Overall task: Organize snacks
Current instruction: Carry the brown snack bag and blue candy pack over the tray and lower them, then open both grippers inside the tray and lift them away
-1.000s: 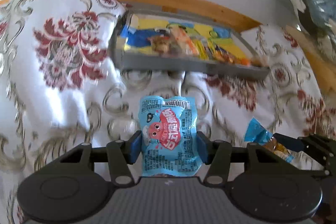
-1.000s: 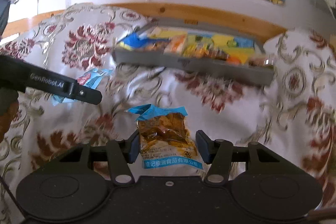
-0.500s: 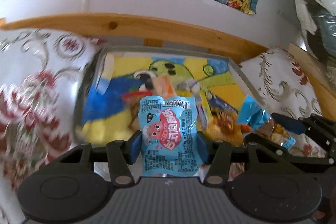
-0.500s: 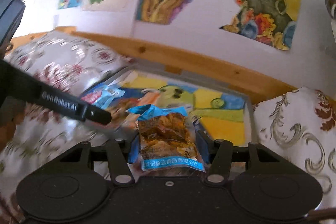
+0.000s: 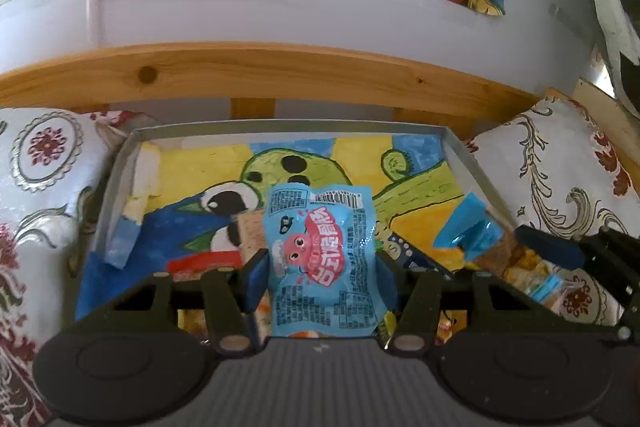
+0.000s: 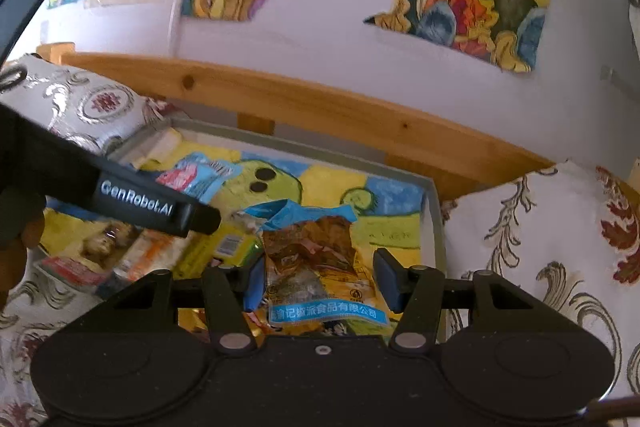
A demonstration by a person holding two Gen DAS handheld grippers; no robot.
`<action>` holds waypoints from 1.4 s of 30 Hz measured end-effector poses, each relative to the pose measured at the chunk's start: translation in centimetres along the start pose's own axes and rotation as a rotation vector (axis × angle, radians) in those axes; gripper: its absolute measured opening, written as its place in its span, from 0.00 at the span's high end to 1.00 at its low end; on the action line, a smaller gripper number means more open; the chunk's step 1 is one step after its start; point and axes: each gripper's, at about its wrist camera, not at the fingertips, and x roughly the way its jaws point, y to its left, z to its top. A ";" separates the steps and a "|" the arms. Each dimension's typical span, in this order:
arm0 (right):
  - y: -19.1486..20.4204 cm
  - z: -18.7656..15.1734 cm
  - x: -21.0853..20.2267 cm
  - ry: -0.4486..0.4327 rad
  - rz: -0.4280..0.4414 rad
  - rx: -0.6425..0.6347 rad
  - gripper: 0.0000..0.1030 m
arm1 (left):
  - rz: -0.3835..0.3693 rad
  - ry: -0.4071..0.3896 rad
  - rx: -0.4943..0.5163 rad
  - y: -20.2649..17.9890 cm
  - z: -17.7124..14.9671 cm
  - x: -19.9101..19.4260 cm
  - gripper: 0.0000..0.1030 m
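Gripping blue octopus packet (image 5: 322,259) between both pads, left gripper (image 5: 320,277) hangs over grey tray (image 5: 280,126). Right gripper (image 6: 318,277) pinches brown snack pouch (image 6: 316,259) above same tray. Only right wrist view shows loose snacks (image 6: 132,251) piled at tray's left; left wrist view shows painted tray floor.

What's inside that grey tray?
The tray holds a painted cartoon liner and several snack packets. The two held packets hide part of the bottom.

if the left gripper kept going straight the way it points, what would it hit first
Probably the painted floor of the grey tray, since the left gripper, shut on the blue snack packet, points down into it; depth is unclear.
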 end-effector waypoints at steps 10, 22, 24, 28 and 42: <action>-0.7 -0.8 0.4 0.003 -0.015 0.010 0.44 | 0.003 0.040 0.000 -0.4 0.0 0.9 0.36; -1.7 -0.8 -0.7 -0.024 -0.045 0.054 0.31 | 0.013 0.004 -0.049 0.0 0.2 0.0 0.17; -1.7 -0.8 -0.9 -0.034 -0.047 0.060 0.28 | 0.020 -0.010 -0.049 0.0 0.2 -0.3 0.14; -1.9 -0.7 -1.4 -0.047 -0.056 0.085 0.22 | 0.041 -0.035 -0.056 0.3 0.0 -0.9 0.06; -1.8 -0.8 -4.0 -0.063 -0.052 0.173 0.02 | 0.094 -0.055 -0.088 2.1 -2.2 -3.9 0.01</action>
